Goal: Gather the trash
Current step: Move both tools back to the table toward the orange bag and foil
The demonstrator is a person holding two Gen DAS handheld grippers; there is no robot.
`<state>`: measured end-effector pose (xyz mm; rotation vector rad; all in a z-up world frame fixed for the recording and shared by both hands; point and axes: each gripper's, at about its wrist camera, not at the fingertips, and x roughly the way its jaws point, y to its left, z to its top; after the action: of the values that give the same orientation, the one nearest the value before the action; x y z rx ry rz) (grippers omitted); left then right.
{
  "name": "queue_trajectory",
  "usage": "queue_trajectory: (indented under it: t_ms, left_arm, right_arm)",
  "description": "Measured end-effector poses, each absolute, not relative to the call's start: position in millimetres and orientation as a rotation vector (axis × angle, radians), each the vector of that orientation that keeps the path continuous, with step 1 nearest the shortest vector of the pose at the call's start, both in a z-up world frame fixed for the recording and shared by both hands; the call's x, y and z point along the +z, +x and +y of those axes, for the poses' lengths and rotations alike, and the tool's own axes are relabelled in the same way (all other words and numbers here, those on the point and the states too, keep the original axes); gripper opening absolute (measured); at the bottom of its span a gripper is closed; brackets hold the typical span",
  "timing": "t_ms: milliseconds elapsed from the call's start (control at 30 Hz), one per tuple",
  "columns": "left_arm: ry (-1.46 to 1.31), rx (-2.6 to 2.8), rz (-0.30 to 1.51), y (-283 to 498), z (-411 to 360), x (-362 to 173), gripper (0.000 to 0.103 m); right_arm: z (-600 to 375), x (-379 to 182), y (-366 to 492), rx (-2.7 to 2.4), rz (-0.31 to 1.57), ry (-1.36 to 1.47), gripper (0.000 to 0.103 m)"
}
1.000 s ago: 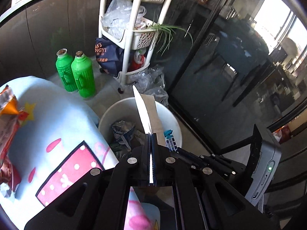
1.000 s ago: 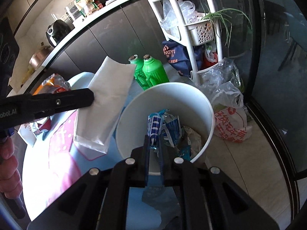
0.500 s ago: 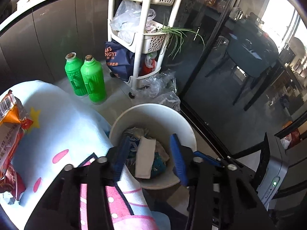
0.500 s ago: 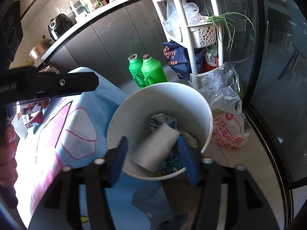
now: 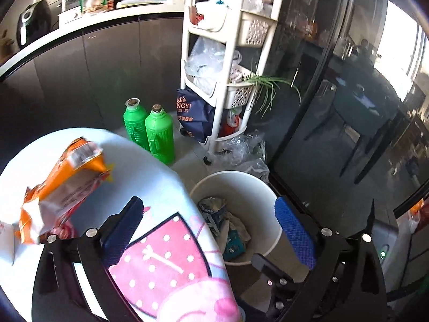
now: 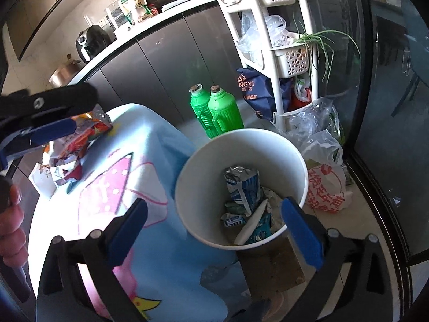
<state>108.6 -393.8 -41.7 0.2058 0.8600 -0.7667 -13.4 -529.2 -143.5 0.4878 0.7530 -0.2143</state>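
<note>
A white bin (image 5: 241, 182) stands on the floor beside the table, holding crumpled silver-blue wrappers (image 6: 242, 185) and a white paper packet (image 6: 250, 226). My right gripper (image 6: 214, 205) hangs over the bin's near rim (image 6: 241, 134). Its jaws are opening wide, with nothing held between them. My left gripper (image 5: 207, 205) is also opening and holds nothing; it straddles the table edge and the bin. In the right wrist view, the left gripper (image 6: 85, 112) hovers by an orange snack wrapper (image 6: 80, 139). That wrapper (image 5: 67, 179) lies on the table's light-blue cloth (image 5: 150, 166).
Two green bottles (image 5: 158, 136) stand on the floor behind the table. A white shelf cart (image 5: 228, 80) with bags is beyond the bin, and plastic bags (image 6: 324, 185) lie by the glass door. A brown block (image 6: 270, 263) sits under the bin. A hand (image 6: 10, 230) grips the left handle.
Both grippers went from shut to wide open. The white packet and the blue wrapper dropped into the bin. The left gripper rose and swung towards the table.
</note>
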Motion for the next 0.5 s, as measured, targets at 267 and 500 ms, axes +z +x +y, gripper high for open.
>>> queue_trajectory:
  t_ms: [267, 500]
  left_arm:
    - [0.125, -0.714, 0.814, 93.9, -328.5, -9.6, 0.095]
    - [0.060, -0.623, 0.798, 95.6, -250.8, 13.6, 0.095]
  right_arm:
    - [-498.6, -108.4, -16.3, -0.186, 0.729, 0.419, 0.100]
    - [-457.1, -72.2, -13.2, -0.125, 0.704, 0.347, 0.100]
